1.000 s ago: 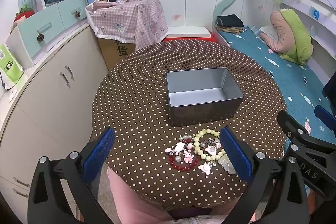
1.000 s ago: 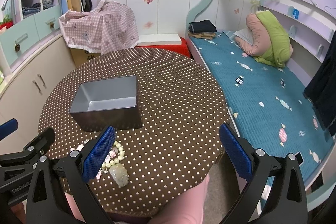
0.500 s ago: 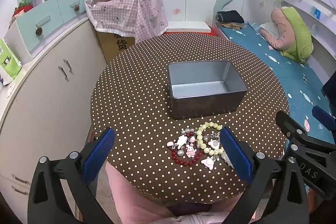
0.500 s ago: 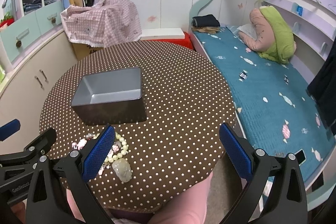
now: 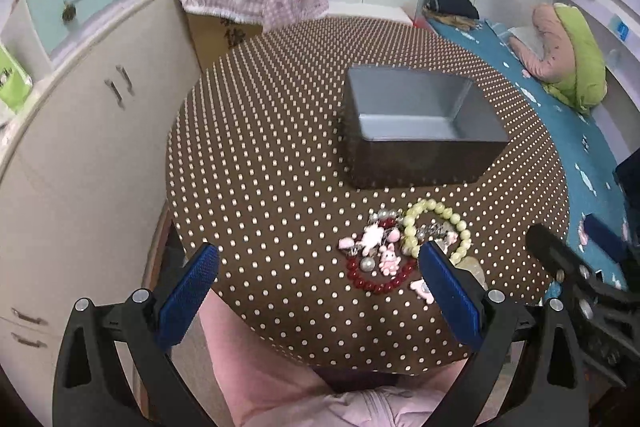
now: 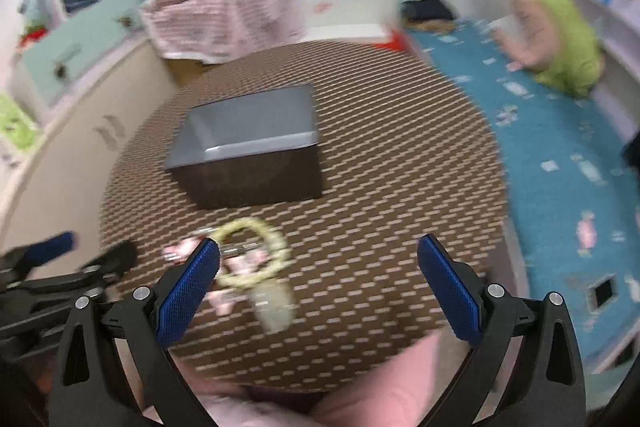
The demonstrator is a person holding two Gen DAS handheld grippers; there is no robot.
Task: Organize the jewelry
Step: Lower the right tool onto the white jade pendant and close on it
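Both my jaws stand wide and empty over the near edge of the table [image 5: 256, 131]. The left gripper [image 5: 318, 285] hangs above bare cloth; the jewelry [image 5: 400, 247] lies just inside its right jaw, partly hidden behind that pad. From the right gripper [image 6: 318, 279], whose view is blurred, the same heap sits by the left jaw. In it: a green bracelet [image 5: 436, 223] looped over a red bracelet [image 5: 380, 281], with pink charms [image 5: 372, 237] tangled between. I judge these light, limp and slippery, the beads apt to roll and the strands to snag one another; a pinch across a single strand at the heap's outer side looks safest. Beyond the jaws, just past the jewelry, the tin [image 5: 416, 131] stands open and empty.
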